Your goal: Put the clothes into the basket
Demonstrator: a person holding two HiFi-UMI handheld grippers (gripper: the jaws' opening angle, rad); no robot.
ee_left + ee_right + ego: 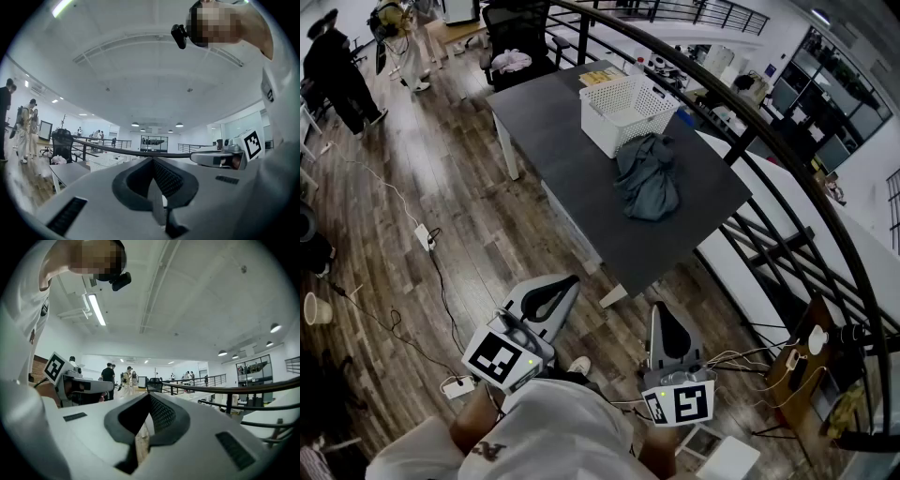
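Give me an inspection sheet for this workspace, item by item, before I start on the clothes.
Surface: dark table, standing on a wood floor.
Job's things: white basket on the table; grey clothes heaped beside it, not inside.
Clutter: yellow items behind the basket; cup on the floor.
Grippers: left gripper and right gripper both shut, empty, short of the table.
Cables: cables and power strip on the floor.
Surroundings: railing at right; people far left.

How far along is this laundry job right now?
Nothing is done yet: the basket looks empty, and the grey cloth lies on the table against it. Nothing is in hand: the left gripper and right gripper are shut, empty, short of the table. To do: lift the cloth into the basket.
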